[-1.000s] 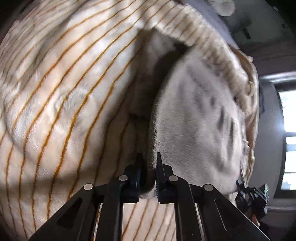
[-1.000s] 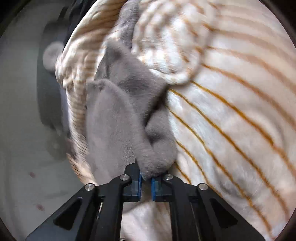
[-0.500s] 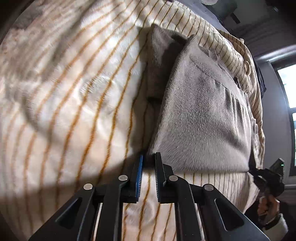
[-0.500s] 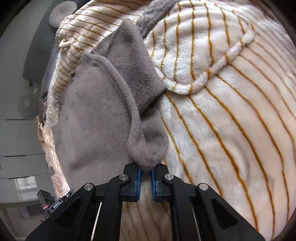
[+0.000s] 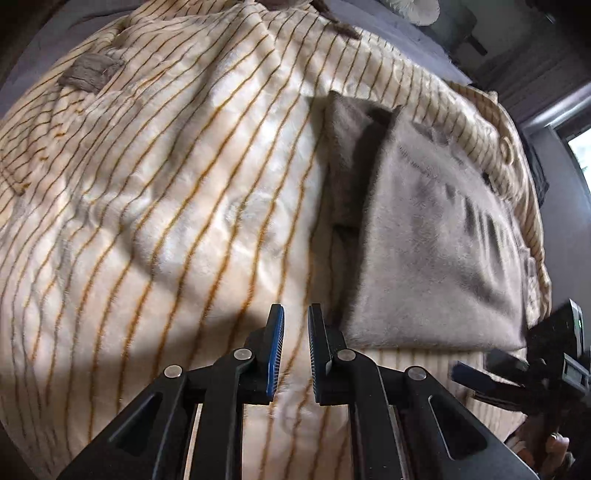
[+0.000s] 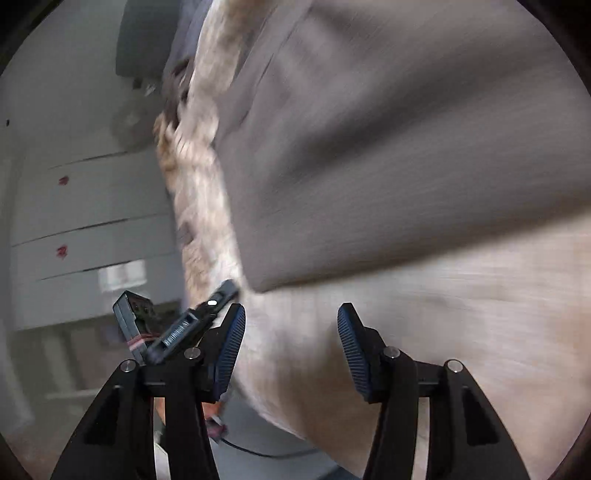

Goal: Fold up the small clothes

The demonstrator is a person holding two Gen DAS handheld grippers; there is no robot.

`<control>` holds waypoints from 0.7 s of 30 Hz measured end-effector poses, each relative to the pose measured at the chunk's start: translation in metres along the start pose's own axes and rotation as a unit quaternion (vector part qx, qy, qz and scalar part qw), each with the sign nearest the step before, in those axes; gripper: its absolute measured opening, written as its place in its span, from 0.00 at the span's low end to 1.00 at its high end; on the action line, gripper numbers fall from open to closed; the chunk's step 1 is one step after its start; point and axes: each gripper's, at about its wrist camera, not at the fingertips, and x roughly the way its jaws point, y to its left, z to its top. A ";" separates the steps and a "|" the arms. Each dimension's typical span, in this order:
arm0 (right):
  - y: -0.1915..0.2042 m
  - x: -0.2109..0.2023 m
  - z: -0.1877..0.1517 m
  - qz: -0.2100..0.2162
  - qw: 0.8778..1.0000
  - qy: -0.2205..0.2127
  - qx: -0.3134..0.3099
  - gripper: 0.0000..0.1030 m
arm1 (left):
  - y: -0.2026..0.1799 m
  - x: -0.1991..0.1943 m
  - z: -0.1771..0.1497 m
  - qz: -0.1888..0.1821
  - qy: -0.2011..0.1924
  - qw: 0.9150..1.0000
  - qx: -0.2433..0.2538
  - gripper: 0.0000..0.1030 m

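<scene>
The left gripper (image 5: pixel 295 325) is opening, nothing between its jaws. At its two o'clock lies the folded grey garment (image 5: pixel 436 240) (on the striped blanket (image 5: pixel 166 184)). The right gripper (image 6: pixel 291 347) is spreading wide, empty.

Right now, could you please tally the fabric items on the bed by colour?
Grey: 3, the folded garment and two small pieces, one at far left and one at the top edge.
Cream with orange stripes: 1, the blanket.
Total: 4
</scene>
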 end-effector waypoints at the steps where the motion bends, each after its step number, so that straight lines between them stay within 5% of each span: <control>1: 0.003 0.016 0.000 0.008 1.000 0.008 0.004 0.55 | 0.003 0.000 0.000 0.004 0.000 1.000 0.000 0.45; 2: 0.005 0.032 0.002 0.014 1.000 0.014 0.010 0.55 | 0.005 -0.001 -0.001 0.009 -0.006 1.000 -0.002 0.92; 3: 0.005 0.042 0.001 0.019 1.000 0.017 0.015 0.55 | 0.007 -0.004 -0.002 0.015 -0.016 1.000 -0.006 1.00; 11: 0.007 0.089 0.008 0.059 0.995 -0.006 0.085 0.56 | 0.027 -0.015 0.001 0.042 -0.035 0.998 -0.017 1.00; 14: 0.012 0.100 0.012 0.079 0.993 -0.011 0.089 0.08 | 0.035 -0.010 0.005 0.038 -0.019 0.999 -0.018 1.00; 21: 0.025 0.105 0.014 -0.007 0.999 0.020 0.031 0.08 | 0.043 -0.004 0.012 0.063 -0.017 0.998 0.002 1.00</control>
